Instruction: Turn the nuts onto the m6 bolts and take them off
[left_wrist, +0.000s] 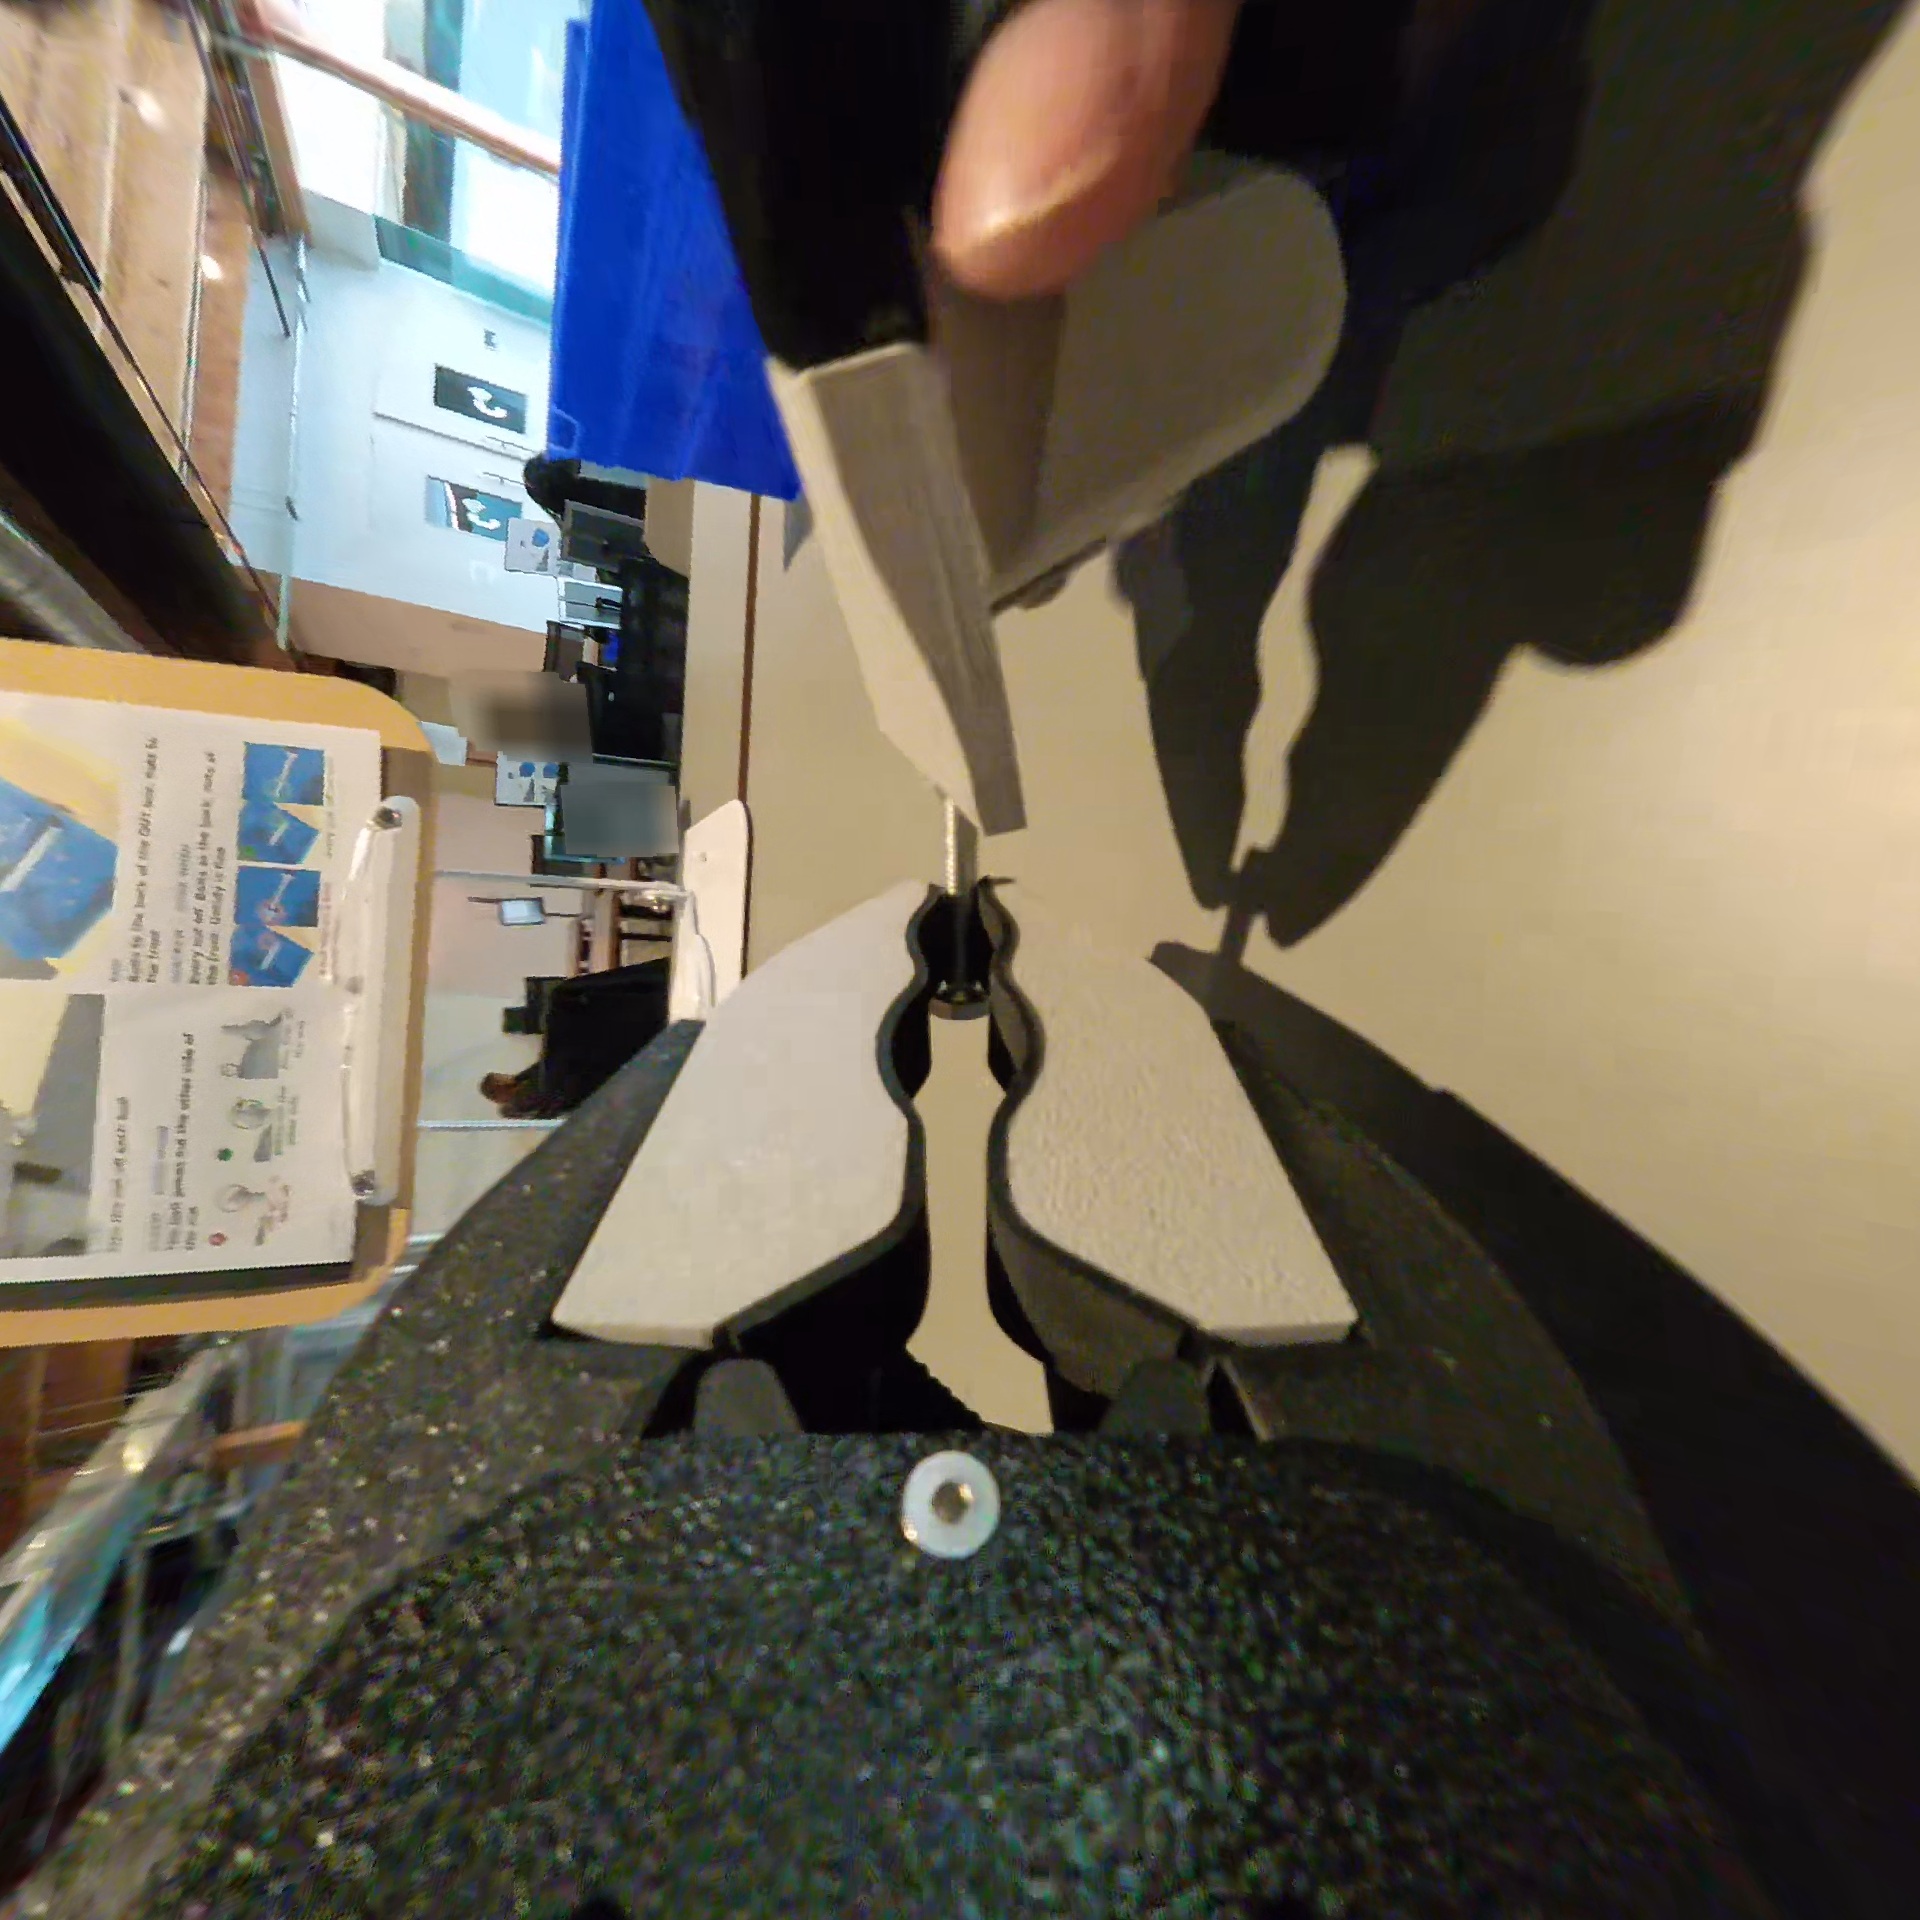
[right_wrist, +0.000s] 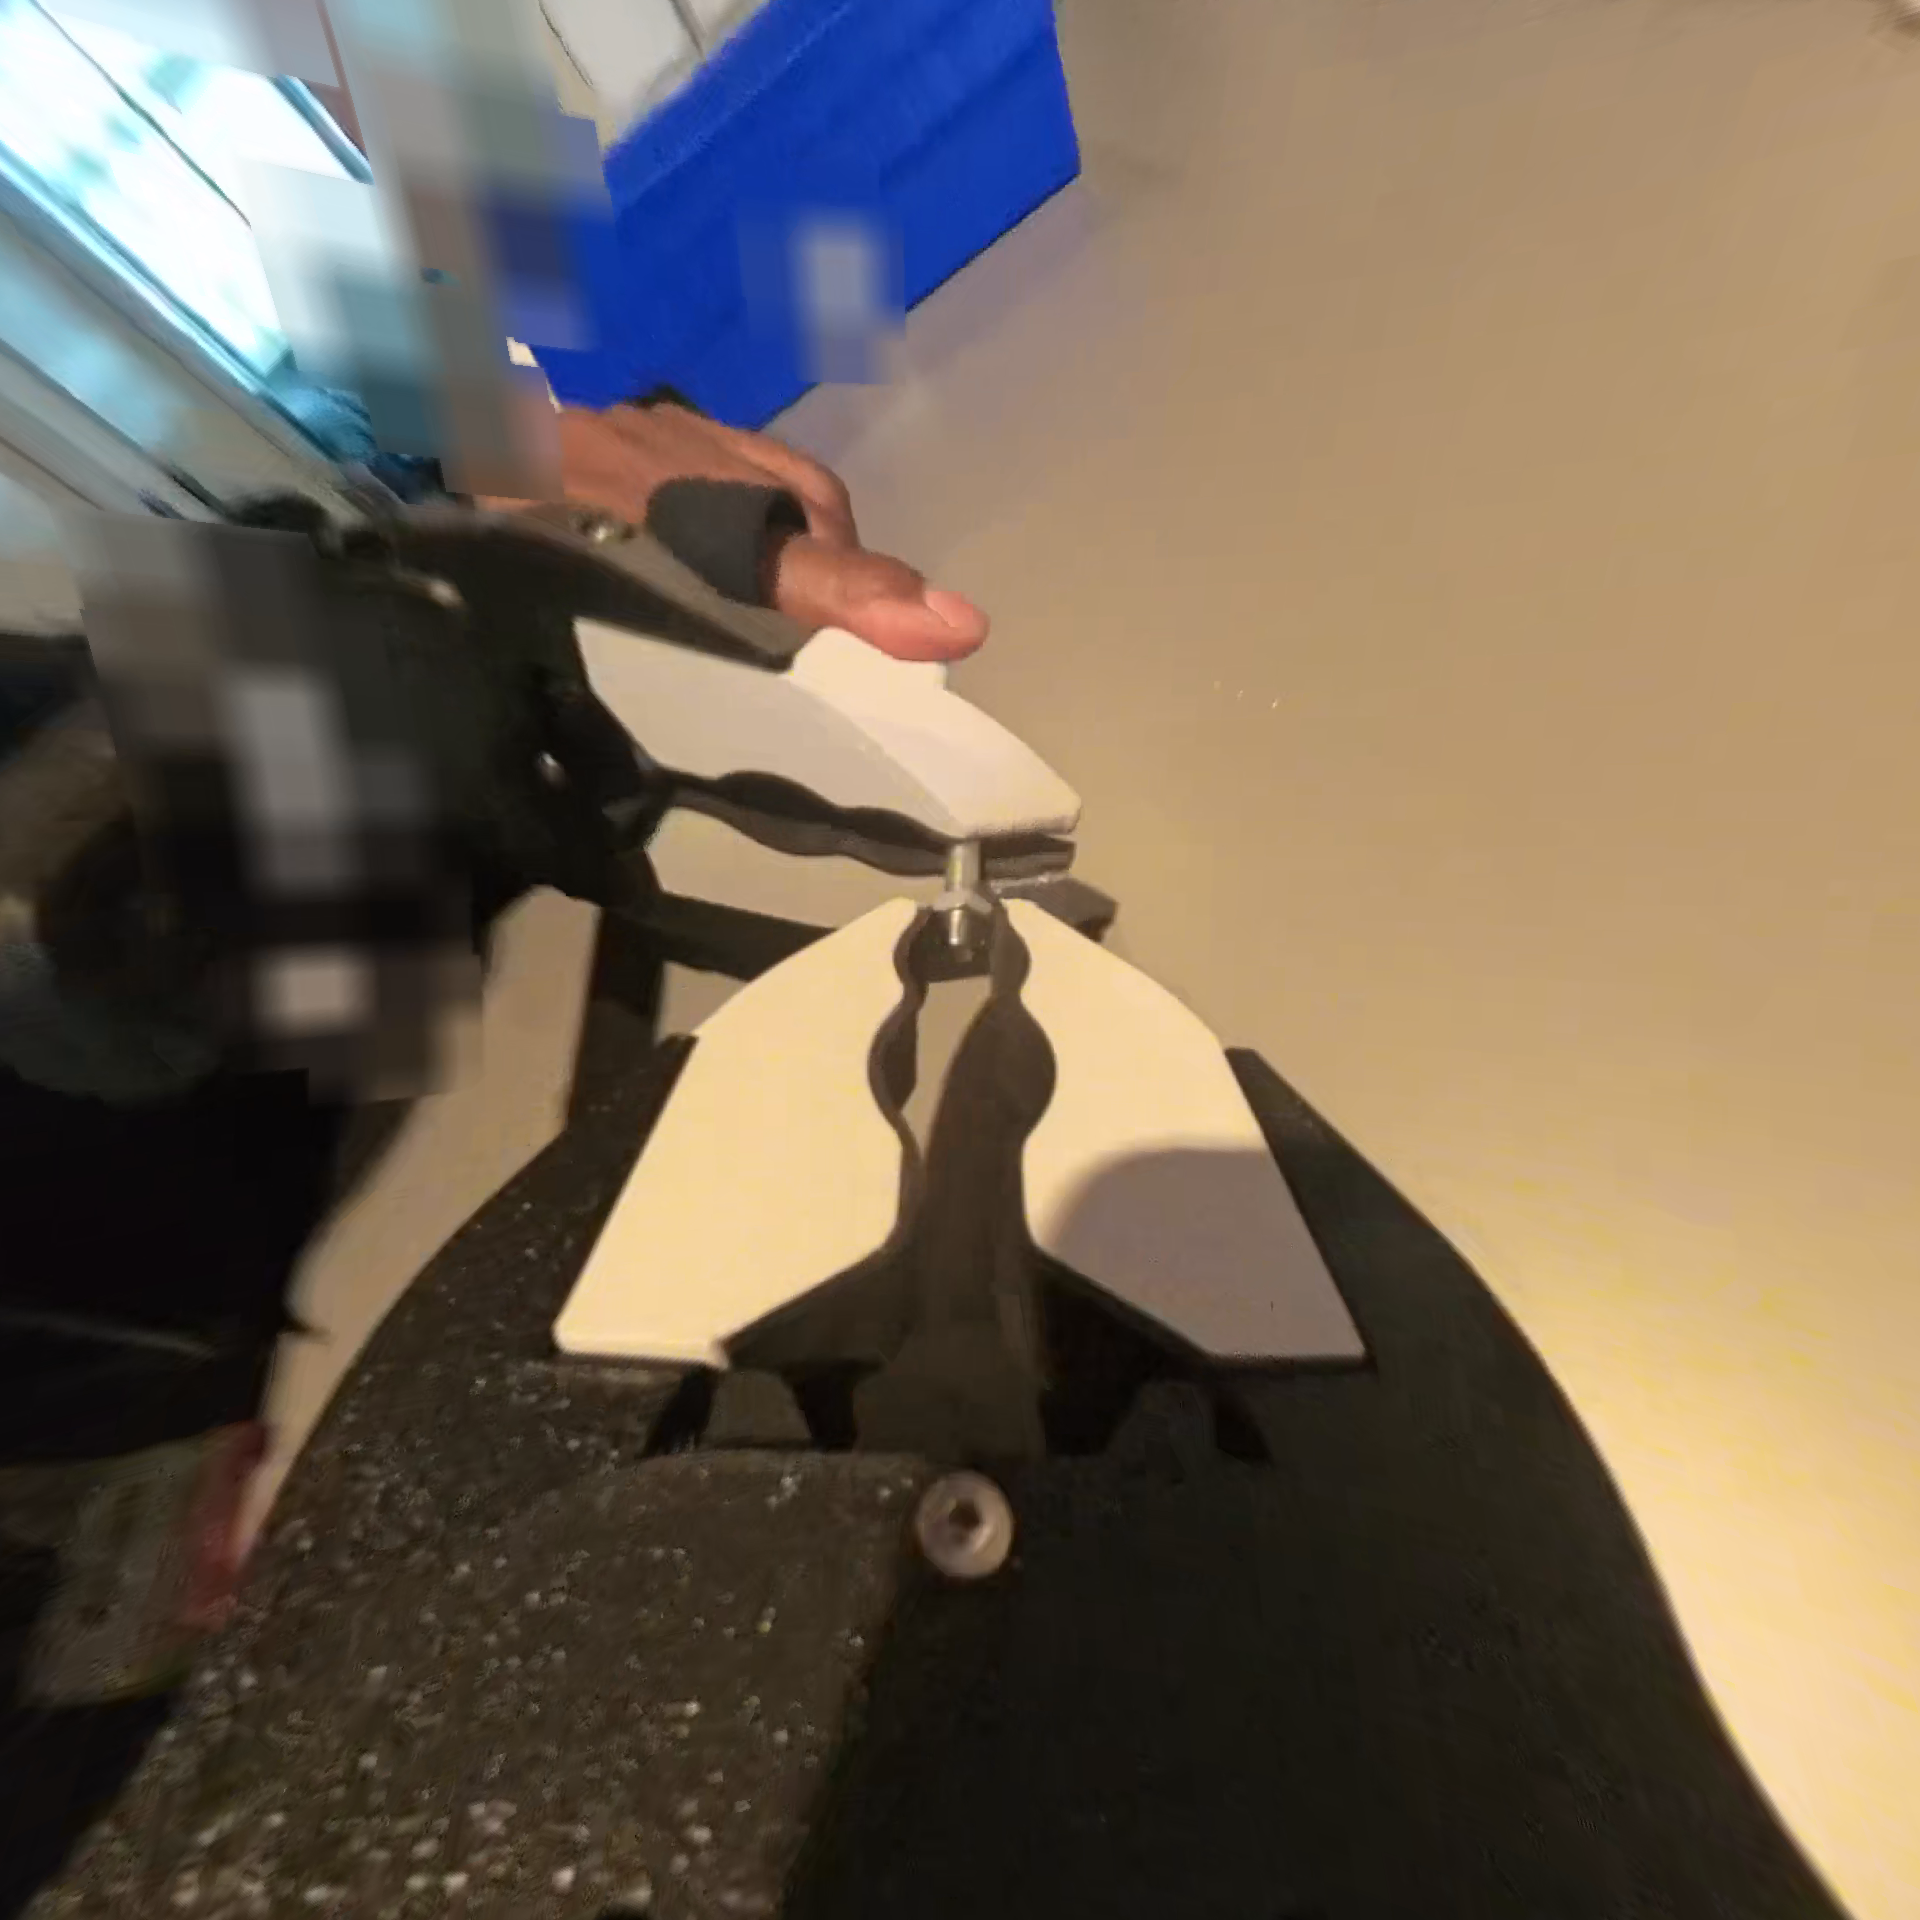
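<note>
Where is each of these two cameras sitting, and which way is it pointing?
Left wrist view: sits on the left gripper, looking along its fingers at the bolt they clamp; the right gripper and a fingertip show above.
Right wrist view: sits on the right gripper, closed on the nut; the left gripper and a hand show.
Shared: bolt, blue bin, pale table.

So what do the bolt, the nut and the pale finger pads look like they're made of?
Bolt: bare silvery metal, probably steel; thread ridges show along the shank.
Nut: the same bright metal look, with a glint on its flats; plating can't be told.
Finger pads: matte off-white with a grainy surface, seemingly rubber or foam sheet on black, speckled, likely printed plastic fingers.
</note>
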